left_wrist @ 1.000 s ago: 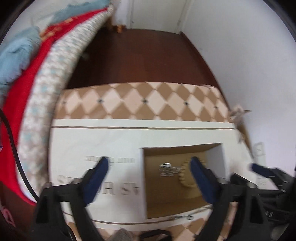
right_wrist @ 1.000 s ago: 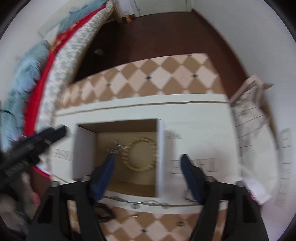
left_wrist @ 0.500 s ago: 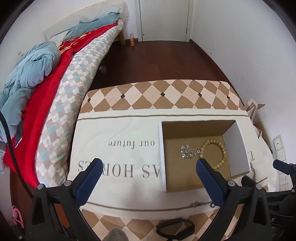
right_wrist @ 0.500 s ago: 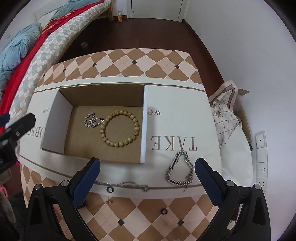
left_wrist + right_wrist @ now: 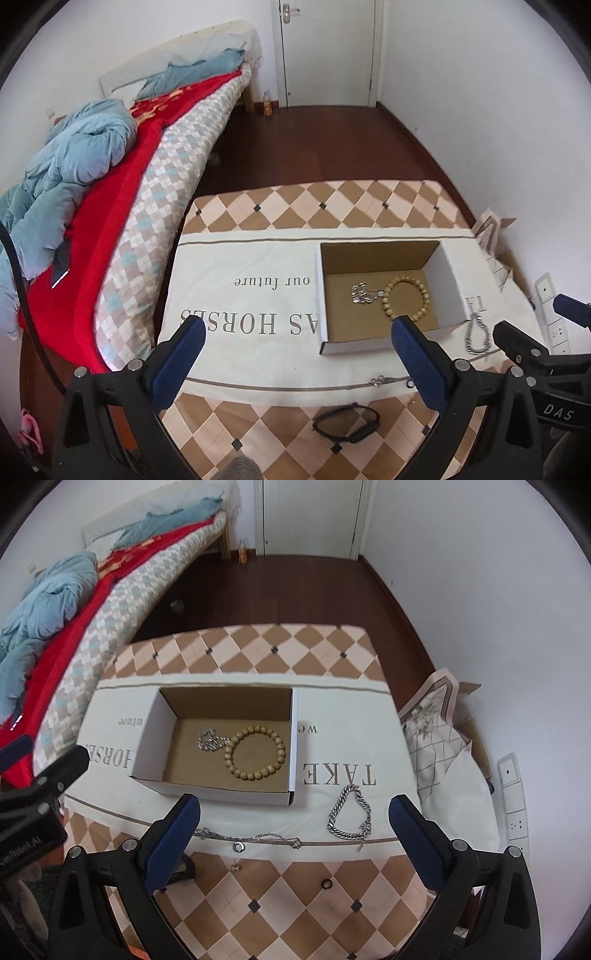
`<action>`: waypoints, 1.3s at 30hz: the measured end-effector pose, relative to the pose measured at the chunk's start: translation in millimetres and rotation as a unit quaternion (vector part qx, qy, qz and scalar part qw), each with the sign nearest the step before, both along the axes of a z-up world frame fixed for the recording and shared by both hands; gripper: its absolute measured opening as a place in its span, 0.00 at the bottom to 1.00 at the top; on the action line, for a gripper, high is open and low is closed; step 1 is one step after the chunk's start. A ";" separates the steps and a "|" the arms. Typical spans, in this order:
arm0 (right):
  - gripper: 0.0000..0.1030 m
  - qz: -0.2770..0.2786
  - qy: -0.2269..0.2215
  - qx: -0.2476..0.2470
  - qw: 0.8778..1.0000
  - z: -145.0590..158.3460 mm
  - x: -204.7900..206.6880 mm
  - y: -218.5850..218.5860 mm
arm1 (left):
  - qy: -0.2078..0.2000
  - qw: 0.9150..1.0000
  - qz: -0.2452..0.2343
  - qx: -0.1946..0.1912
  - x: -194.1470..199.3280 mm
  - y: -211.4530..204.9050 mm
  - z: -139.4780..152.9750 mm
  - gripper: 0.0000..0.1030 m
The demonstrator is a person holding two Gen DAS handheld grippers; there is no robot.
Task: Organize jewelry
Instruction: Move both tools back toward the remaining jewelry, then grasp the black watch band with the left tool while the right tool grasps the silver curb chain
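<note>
Two hand-held grippers hover above the near edge of the surface (image 5: 317,642), both spread wide and pinching nothing: left hand-held gripper (image 5: 295,354), right hand-held gripper (image 5: 293,830).

One white cloth (image 5: 343,716) covers the middle of the surface. One open cardboard box (image 5: 155,738) sits on it toward the left side. Inside the box: one wooden bead bracelet (image 5: 255,753), touching one small silver chain (image 5: 208,739) on its left.

Outside the box, near the surface's near edge:
- one heavy silver link bracelet (image 5: 349,814), just right of the box's near right corner
- one thin silver chain (image 5: 251,837) along the cloth hem
- one black band (image 5: 346,421), on the checked part
- three small pieces, likely rings or studs: (image 5: 239,846), (image 5: 235,867), (image 5: 327,883)

Judgement: task partly done; link bracelet is the likely next pick for the right hand-held gripper. Approach from above, straddle one side of the loop, close across the links, lift clear before carrying over the box wall.
</note>
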State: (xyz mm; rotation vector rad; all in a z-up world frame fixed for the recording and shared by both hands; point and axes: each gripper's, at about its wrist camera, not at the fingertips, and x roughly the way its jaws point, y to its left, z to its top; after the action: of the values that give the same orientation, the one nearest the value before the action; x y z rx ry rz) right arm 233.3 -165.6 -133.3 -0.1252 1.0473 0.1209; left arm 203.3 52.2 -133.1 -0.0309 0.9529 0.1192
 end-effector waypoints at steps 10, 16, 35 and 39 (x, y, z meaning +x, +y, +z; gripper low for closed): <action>1.00 0.002 -0.046 0.014 0.999 46.2 -41.8 -5.1 | -0.048 0.998 0.016 0.020 -42.5 -0.6 39.3 1.00; 1.00 0.000 -0.082 0.048 0.996 67.3 -64.6 -18.1 | -0.067 0.995 0.053 0.044 -63.1 4.3 47.4 1.00; 0.60 -0.101 0.046 0.056 0.992 -61.1 -42.3 -123.9 | 0.115 0.992 0.057 0.005 -38.7 5.8 -112.9 0.99; 0.60 -0.111 0.064 0.057 0.990 -85.8 -21.4 -132.6 | 0.146 0.988 0.047 -0.022 -29.8 4.0 -138.1 0.99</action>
State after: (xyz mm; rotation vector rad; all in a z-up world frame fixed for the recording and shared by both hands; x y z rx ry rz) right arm 211.9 -298.2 -219.0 0.1033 1.1717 -0.0134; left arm 173.4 56.2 -271.3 -0.1020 1.2478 0.1933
